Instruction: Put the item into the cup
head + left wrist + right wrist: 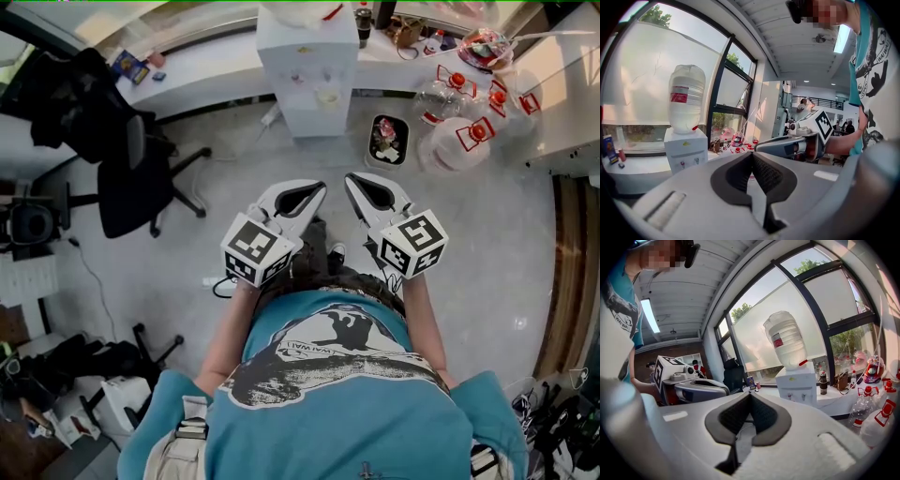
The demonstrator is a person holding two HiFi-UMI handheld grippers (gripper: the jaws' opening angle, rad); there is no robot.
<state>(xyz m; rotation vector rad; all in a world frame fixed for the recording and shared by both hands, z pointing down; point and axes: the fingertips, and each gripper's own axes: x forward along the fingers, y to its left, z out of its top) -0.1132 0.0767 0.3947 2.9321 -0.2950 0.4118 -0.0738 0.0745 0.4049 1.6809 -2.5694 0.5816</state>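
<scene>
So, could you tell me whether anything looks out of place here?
Mainly clutter: several clear water jugs with red caps sit bunched on the floor, to the right of the water dispenser in the head view, beside a dark tray. The left gripper and right gripper are shut and empty.

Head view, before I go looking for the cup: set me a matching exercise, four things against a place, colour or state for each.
Things
1. water dispenser
2. office chair
3. clear jugs
4. left gripper

Descriptions
A. black, on the floor at the left of the head view
B. white, at the top middle of the head view
C. jaws together, nothing between them
D. red-capped, clustered at the upper right

Pairs: 1-B, 2-A, 3-D, 4-C
</scene>
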